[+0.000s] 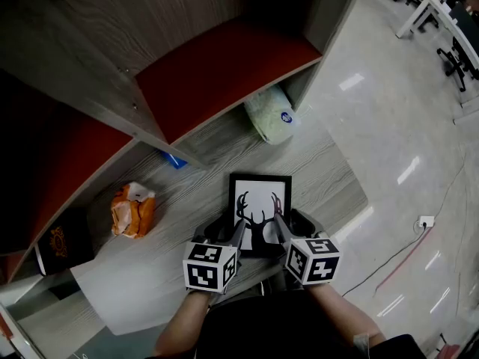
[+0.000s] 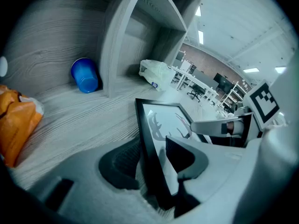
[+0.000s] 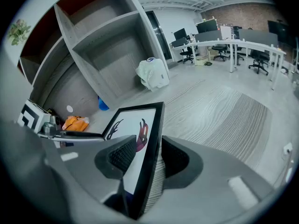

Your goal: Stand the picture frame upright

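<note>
Frame [image 1: 260, 197] tilted; left tongs [image 1: 228, 232], right tongs [image 1: 292, 226] straddle its edges (unclamped).

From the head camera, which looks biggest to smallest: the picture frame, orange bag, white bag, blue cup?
Largest: the picture frame.
Next: the white bag and the orange bag look about alike, so I won't rank them.
Smallest: the blue cup, though the shelf divider hides part of it.

Black picture frame [image 1: 259, 200] with antler print stands upright.
</note>
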A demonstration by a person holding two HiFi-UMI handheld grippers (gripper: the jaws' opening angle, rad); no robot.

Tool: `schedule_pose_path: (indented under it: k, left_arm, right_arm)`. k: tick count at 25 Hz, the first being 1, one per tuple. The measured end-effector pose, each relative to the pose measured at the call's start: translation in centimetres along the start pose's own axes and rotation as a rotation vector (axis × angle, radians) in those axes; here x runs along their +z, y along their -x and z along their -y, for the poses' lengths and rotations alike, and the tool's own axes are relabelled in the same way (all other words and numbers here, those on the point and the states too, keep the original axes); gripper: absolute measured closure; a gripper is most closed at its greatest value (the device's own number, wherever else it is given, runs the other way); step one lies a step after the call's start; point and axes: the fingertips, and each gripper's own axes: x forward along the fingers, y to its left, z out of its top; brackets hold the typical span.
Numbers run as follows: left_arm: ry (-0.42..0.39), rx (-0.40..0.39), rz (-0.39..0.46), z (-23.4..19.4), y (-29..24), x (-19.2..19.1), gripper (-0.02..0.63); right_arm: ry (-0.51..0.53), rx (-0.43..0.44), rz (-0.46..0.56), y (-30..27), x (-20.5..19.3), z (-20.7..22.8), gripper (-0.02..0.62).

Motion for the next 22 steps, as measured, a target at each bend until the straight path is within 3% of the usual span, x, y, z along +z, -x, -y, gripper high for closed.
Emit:
schedule_pose_path:
  k: [15,19,22]
  left_arm:
    - [0.037,0.052,0.018,0.08,-0.19,0.11,0.449]
    - [0.073,0.055,0.020,-0.06,-0.21,0.16,0.451]
    - [0.085,0.063,0.020,-0.19,-0.07,0.11,0.459]
  right_arm:
    - [-0.067,-0.072,0.054,-0.22,0.02,-0.58,0.431]
    - [-0.167,-0.084,0.091,0.15,-0.13,-0.08,0.465]
    - [-0.154,-0.101,0.105,0.62,-0.09,0.00,0.499]
